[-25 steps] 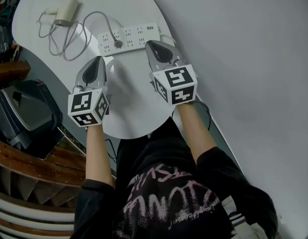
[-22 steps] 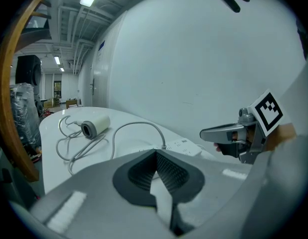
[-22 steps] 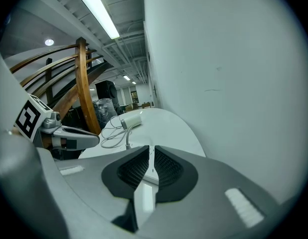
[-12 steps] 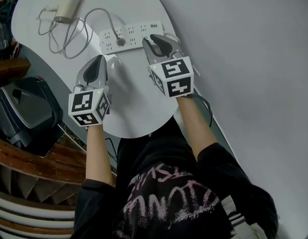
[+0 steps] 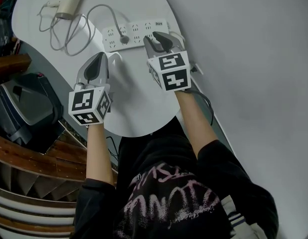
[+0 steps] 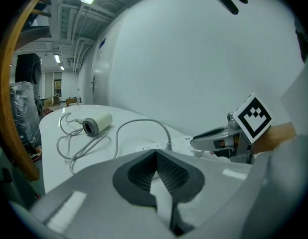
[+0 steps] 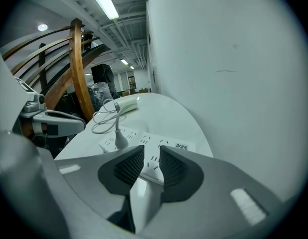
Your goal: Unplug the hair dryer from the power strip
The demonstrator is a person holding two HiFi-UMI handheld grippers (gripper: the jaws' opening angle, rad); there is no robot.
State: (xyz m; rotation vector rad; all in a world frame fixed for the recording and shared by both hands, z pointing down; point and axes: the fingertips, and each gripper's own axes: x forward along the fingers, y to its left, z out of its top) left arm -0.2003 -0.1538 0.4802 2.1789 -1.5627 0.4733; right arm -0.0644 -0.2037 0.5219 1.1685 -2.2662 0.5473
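A white power strip [image 5: 139, 34] lies on the white table [image 5: 134, 108], with the grey plug [image 5: 125, 40] in one of its left sockets. The plug's cord loops left to the white hair dryer [image 5: 68, 7] at the table's far end. My right gripper [image 5: 162, 38] hovers over the strip's right part, jaws a little apart, nothing between them. In the right gripper view the strip [image 7: 146, 146] and plug [image 7: 120, 139] lie just beyond the right gripper [image 7: 150, 156]. My left gripper [image 5: 99, 59] is shut and empty, short of the strip. The left gripper view shows the hair dryer [image 6: 96, 124] ahead of the left gripper [image 6: 155, 154].
A white wall [image 5: 253, 59] runs close along the table's right edge. Left of the table, lower down, are a dark case [image 5: 24, 113] and curved wooden rails [image 5: 29, 163]. A black cable [image 5: 206, 103] hangs off the table's near right edge.
My right gripper has moved forward and now reaches over the power strip. The left gripper has stayed almost where it was.
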